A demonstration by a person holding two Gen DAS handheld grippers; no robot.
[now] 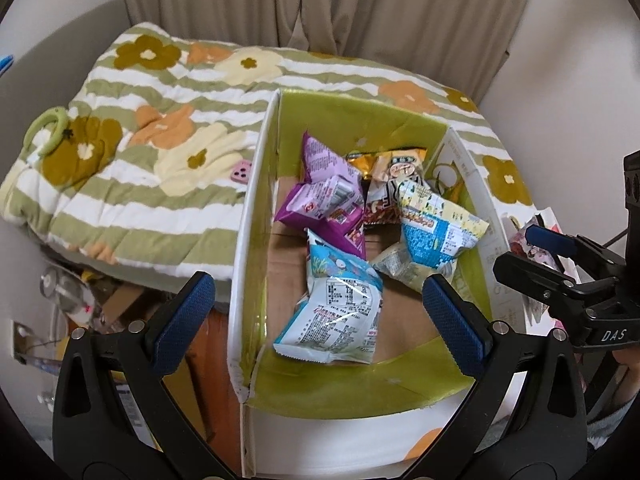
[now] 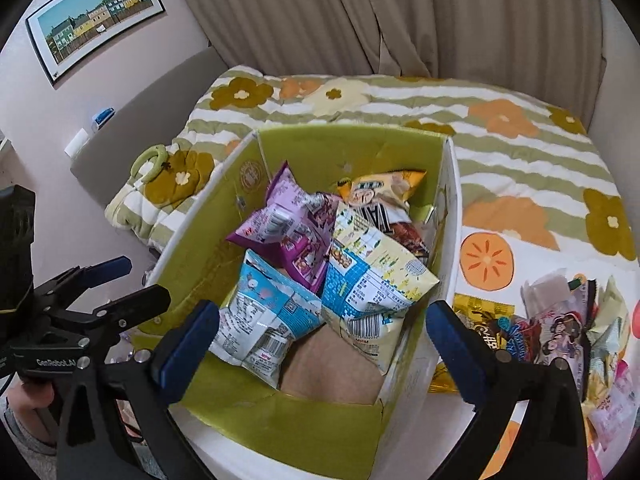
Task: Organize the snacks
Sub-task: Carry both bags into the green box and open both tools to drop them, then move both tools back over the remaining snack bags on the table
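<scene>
Green-lined cardboard box, white outside, sits open on the flowered quilt in front of you. Contents, as you see them from the right wrist view:

- purple packet, tilted, toward the far left of the heap;
- orange packet, leaning near the far wall;
- dark brown packet, partly buried under the others;
- pale yellow and blue packet, lying on top at the right side;
- light blue packet, nearest you, resting on the bare cardboard floor.

Outside the box, to its right on the quilt, a loose pile of snacks lies unsorted, a gold wrapper just beside the box wall.

Your right gripper hangs above the box's near end, jaws spread wide, nothing between the blue pads. Your left gripper also stands open and empty over the box.

Also on the quilt: a green ring and a small pink item.
</scene>
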